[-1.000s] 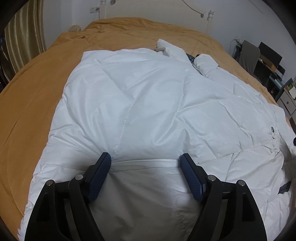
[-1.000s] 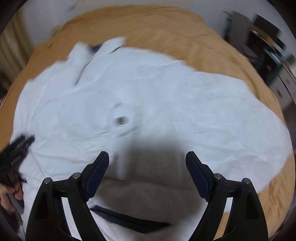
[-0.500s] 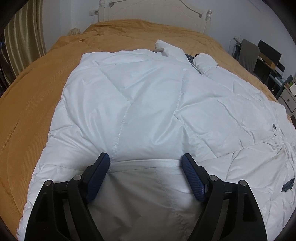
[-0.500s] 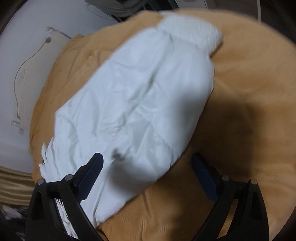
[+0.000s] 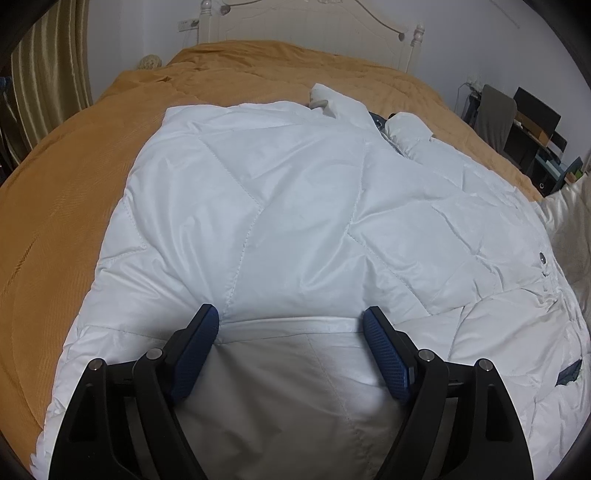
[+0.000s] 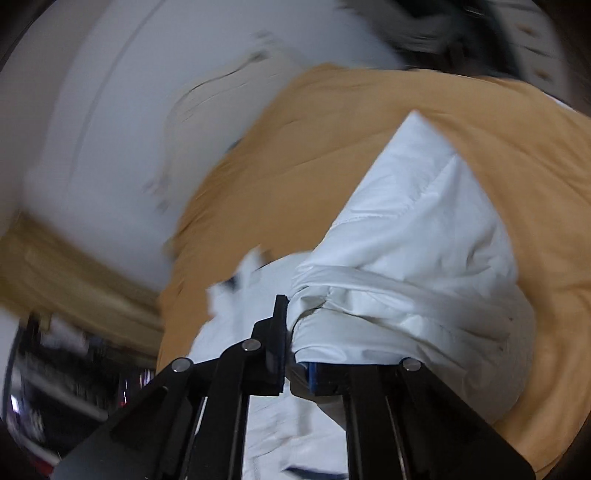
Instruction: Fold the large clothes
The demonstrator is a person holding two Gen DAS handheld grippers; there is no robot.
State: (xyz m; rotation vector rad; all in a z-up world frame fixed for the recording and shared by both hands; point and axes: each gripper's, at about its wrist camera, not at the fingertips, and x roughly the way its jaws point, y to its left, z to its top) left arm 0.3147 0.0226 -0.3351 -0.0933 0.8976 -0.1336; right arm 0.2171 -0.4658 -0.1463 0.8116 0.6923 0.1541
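A large white quilted puffer jacket lies spread on the bed, collar toward the headboard. My left gripper is open, its blue pads resting on either side of a folded hem band near the jacket's lower edge, holding nothing. In the right wrist view, my right gripper is shut on a bunched sleeve of the white jacket, which is lifted above the bed; the view is tilted and blurred by motion.
An orange-brown bedspread covers the bed, with a white headboard at the far end. Curtains hang at the left. A desk with a chair stands at the right.
My right gripper swung to the jacket's sleeve, closed on it and lifted it, rotating the view. My left gripper stayed open in the same place on the hem.
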